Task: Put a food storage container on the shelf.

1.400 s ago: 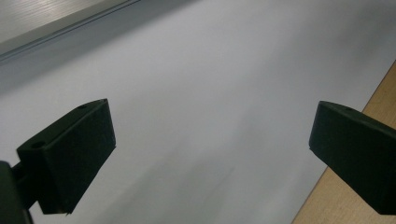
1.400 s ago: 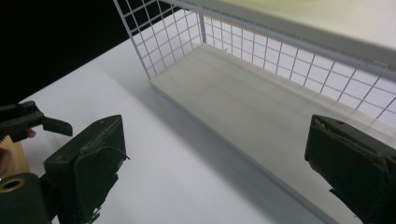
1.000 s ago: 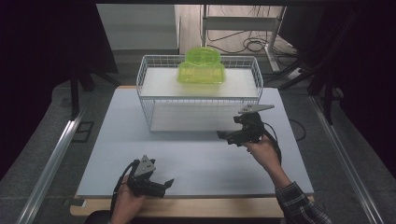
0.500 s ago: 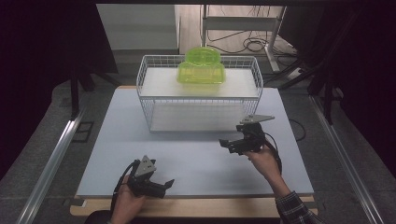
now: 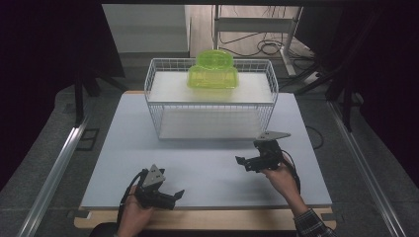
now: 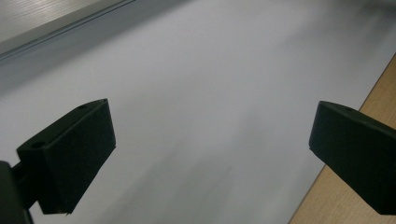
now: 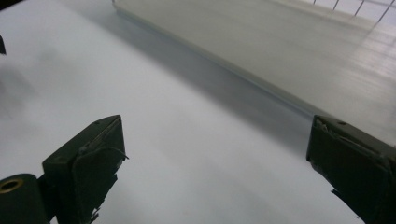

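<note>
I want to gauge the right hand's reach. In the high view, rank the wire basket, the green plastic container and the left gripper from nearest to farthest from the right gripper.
Measured from the right gripper:
1. Wire basket: straight ahead; its front wall is nearest.
2. Left gripper: off to the left, by the table's near edge.
3. Green plastic container: at the basket's back, farthest.

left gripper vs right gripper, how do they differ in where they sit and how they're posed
The left gripper sits low at the near edge of the white table, far from the wire basket; the right gripper is farther in, just in front of that basket. The left gripper's jaws point right, the right gripper's point left. Both are open and hold nothing.
</note>
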Motion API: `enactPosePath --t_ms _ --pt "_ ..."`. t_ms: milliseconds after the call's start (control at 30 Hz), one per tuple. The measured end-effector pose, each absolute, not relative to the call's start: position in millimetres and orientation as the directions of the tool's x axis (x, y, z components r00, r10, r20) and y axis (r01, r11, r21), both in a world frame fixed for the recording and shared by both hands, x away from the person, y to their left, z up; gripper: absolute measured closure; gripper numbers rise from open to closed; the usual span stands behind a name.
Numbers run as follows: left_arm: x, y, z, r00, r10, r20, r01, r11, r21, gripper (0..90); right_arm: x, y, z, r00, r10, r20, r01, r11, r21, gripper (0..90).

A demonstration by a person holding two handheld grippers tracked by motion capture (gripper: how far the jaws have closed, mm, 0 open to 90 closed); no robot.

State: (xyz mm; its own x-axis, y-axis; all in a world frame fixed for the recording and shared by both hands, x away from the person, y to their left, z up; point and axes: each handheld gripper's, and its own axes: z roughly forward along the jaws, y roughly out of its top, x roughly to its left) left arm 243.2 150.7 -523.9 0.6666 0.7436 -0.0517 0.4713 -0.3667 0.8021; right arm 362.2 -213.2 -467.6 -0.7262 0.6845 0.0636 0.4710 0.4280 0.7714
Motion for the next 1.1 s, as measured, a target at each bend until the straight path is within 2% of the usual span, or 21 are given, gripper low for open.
enactPosePath --t_ms 700,1100 --pt "243.3 150.4 -524.4 0.667 0.743 -0.053 0.473 -0.368 0.800 0.1 344.4 -224.9 -507.7 -0.727 0.684 0.056 0.515 0.489 0.704 2.9" --pt "243.4 149.9 -524.5 0.669 0.741 -0.049 0.473 -0.374 0.798 0.1 343.9 -223.6 -516.1 -0.728 0.684 0.040 0.524 0.519 0.675 2.6"
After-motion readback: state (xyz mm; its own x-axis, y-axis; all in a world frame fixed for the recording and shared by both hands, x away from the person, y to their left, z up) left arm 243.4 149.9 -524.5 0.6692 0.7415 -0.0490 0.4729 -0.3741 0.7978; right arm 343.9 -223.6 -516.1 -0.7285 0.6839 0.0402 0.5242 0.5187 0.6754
